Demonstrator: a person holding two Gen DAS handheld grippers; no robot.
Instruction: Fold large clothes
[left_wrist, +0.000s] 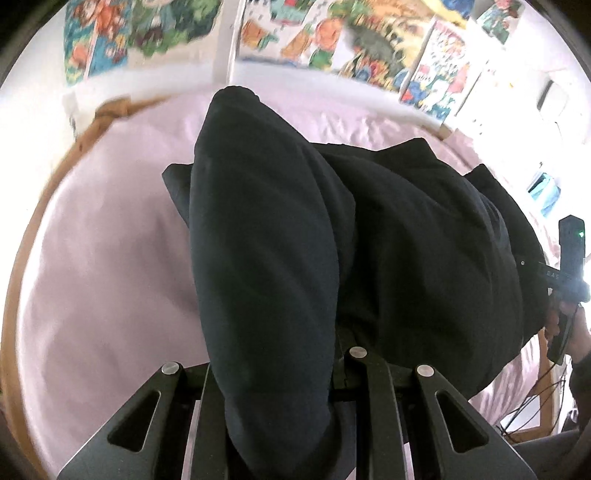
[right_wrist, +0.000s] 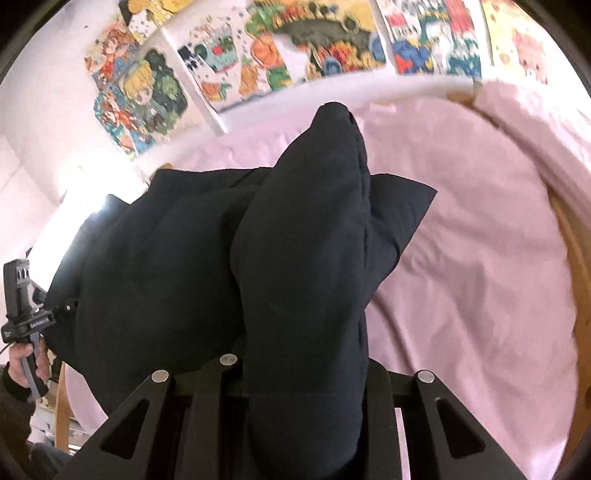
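Dark garment (left_wrist: 406, 240) is clamped at one edge by left gripper (left_wrist: 280, 417), another by right gripper (right_wrist: 306, 424) — held up above the pink bed (right_wrist: 461, 240), spread between both, likely for a fold-over

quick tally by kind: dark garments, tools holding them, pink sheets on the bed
dark garment: 1
tools: 2, left tool and right tool, each shut on the dark garment
pink sheet: 1
total: 4
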